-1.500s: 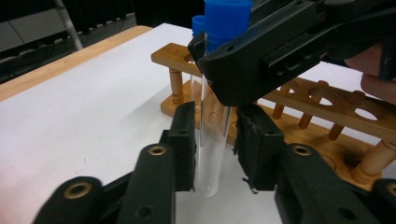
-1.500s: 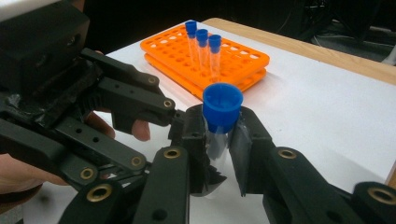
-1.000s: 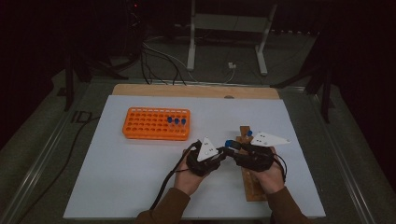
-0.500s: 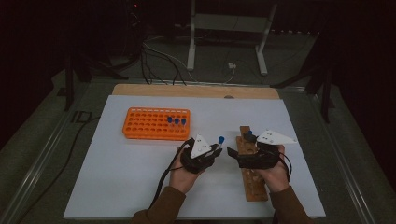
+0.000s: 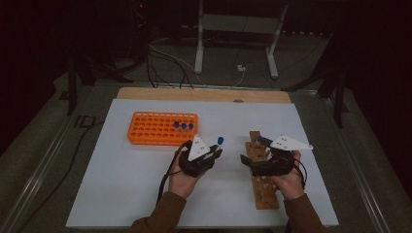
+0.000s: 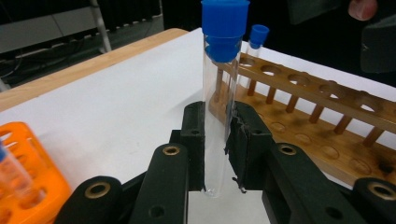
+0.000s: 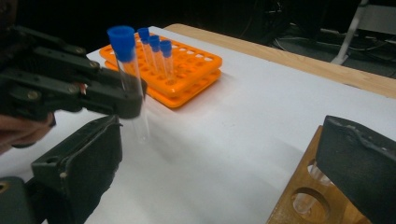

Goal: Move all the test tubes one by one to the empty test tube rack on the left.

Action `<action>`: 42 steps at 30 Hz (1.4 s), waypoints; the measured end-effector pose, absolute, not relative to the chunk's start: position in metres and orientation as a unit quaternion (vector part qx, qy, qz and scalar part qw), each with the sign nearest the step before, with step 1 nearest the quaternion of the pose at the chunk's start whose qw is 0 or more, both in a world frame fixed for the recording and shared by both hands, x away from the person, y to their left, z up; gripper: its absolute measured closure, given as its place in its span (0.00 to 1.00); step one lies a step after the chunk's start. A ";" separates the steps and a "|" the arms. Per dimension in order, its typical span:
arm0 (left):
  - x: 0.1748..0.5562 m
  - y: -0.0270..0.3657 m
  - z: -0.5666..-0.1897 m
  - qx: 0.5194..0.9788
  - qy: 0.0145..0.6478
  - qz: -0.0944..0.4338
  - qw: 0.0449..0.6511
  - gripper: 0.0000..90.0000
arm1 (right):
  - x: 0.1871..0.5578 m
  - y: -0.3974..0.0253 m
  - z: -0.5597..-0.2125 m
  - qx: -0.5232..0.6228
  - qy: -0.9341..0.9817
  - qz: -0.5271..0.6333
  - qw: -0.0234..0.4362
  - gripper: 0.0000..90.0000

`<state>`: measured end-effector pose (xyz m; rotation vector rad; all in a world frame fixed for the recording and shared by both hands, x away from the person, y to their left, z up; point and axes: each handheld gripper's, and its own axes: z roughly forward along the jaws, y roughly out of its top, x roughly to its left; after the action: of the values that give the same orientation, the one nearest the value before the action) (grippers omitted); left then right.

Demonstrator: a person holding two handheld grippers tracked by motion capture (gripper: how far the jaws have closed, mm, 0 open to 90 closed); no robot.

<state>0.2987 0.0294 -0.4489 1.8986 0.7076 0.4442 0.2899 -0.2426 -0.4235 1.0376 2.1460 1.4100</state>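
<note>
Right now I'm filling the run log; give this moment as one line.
left gripper: shut on blue-capped test tube, upright | right gripper: open, over wooden rack | orange rack: three tubes

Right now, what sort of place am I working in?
Probably a lab-style test bench, not a real wet lab: a white table carries an orange tube rack and a wooden tube rack, the left gripper holds a blue-capped test tube, and cables trail across the floor.

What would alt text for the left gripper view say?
The left claw grips an upright clear test tube with a blue cap. Behind it stands a wooden rack holding another blue-capped tube; an orange rack sits lower left.
</note>
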 end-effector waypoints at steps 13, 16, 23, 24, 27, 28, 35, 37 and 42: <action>0.307 0.058 -0.443 0.771 0.323 0.204 0.510 0.85 | 0.290 -0.247 -0.423 0.372 0.759 0.501 0.187 0.01; 0.310 0.065 -0.442 0.768 0.329 0.209 0.508 0.85 | 0.290 -0.248 -0.422 0.374 0.758 0.501 0.187 0.01; 0.314 0.078 -0.439 0.760 0.343 0.224 0.505 0.85 | 0.291 -0.250 -0.422 0.377 0.757 0.500 0.187 0.01; 0.315 0.080 -0.439 0.758 0.345 0.225 0.506 0.85 | 0.291 -0.250 -0.422 0.377 0.757 0.500 0.187 0.01; 0.316 0.086 -0.438 0.755 0.351 0.231 0.504 0.85 | 0.291 -0.251 -0.422 0.377 0.757 0.501 0.186 0.01; 0.317 0.087 -0.437 0.754 0.352 0.233 0.503 0.85 | 0.291 -0.251 -0.422 0.377 0.757 0.501 0.186 0.01; 0.325 0.100 -0.438 0.750 0.362 0.249 0.495 0.85 | 0.291 -0.251 -0.422 0.377 0.757 0.500 0.186 0.01; 0.328 0.104 -0.440 0.750 0.364 0.254 0.490 0.85 | 0.291 -0.252 -0.422 0.377 0.757 0.500 0.186 0.01; 0.335 0.114 -0.444 0.745 0.376 0.262 0.486 0.85 | 0.291 -0.252 -0.422 0.377 0.757 0.500 0.186 0.01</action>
<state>0.3354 0.1138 -0.4436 1.8120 0.9151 0.6371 0.2911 -0.2520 -0.4216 1.0629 2.1314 1.4081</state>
